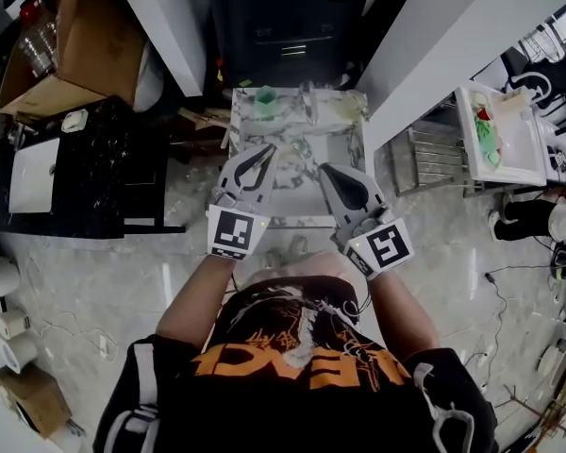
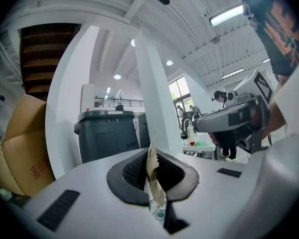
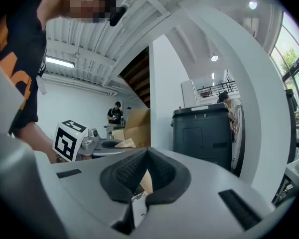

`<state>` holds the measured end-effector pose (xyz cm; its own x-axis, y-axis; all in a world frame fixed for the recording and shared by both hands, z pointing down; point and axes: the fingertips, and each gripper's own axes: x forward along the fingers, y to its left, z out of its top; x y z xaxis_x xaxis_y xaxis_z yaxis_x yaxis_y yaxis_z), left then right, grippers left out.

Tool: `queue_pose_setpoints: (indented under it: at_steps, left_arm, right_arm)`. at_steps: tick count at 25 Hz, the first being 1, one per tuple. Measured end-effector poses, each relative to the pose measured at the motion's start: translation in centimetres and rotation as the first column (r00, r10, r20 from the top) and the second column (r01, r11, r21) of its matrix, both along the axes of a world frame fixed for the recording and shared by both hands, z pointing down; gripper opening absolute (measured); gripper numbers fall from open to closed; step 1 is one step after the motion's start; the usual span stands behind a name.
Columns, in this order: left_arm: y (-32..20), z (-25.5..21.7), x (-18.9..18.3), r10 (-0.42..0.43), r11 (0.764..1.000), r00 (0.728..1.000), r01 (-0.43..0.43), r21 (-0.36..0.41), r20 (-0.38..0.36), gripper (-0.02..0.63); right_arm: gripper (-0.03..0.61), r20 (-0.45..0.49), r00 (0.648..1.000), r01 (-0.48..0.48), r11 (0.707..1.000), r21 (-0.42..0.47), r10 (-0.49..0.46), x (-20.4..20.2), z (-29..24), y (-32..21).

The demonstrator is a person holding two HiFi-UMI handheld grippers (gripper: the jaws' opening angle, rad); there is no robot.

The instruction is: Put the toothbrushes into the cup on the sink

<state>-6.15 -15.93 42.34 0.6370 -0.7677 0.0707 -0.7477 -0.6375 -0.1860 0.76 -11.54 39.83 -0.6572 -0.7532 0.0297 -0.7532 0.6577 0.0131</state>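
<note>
A: So, the toothbrush packet (image 2: 152, 171): where is it sitting?

B: Not sitting. It is hanging in the air between the two tools, roughly over the near edge of the sink top (image 1: 307, 217). Brown card backing and clear film are showing. A teal bit is peeking through low in the film, possibly part of a brush; cannot tell.

A: Tongs?

B: The left gripper (image 1: 264, 156) is clamping one end, jaws pressed together on the card. The right gripper (image 1: 332, 173) is pinching the other end the same way, card poking up between its pads. Both are pointing level, away from the person, tips close to each other.

A: Your reading of the step?

B: Two grips on one wrapper, so I am taking it as opening the packet. No loose brush is showing in any view.

A: Doing it well?

B: Judgement only: I am wanting the grips close to the seam, one side taking card and the other film. Both seem to be biting card now, so a regrip may be needed. The pull should be going slow and level, further in over the sink top, so nothing is dropping off the near edge.

A: And the cup?

B: A green cup (image 1: 265, 102) is standing at the far edge, toward the far left corner, well apart from the packet.
</note>
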Motion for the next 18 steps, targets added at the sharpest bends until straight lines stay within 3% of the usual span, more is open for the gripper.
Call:
queue_pose_setpoints:
  at_steps: [10,18]
  left_arm:
    - [-4.6,0.3,-0.4,-0.062,0.998,0.997,0.062,0.015,0.052,0.031]
    - [-9.9,2.7,-0.1,-0.096,0.995,0.988,0.097,-0.002,0.121,0.031]
  right_arm:
    - [0.014,0.086,0.996,0.021,1.000,-0.011,-0.020,0.7,0.0,-1.4]
    - [0.014,0.083,0.995,0.052,0.998,-0.034,-0.049,1.6,0.0,-2.7]
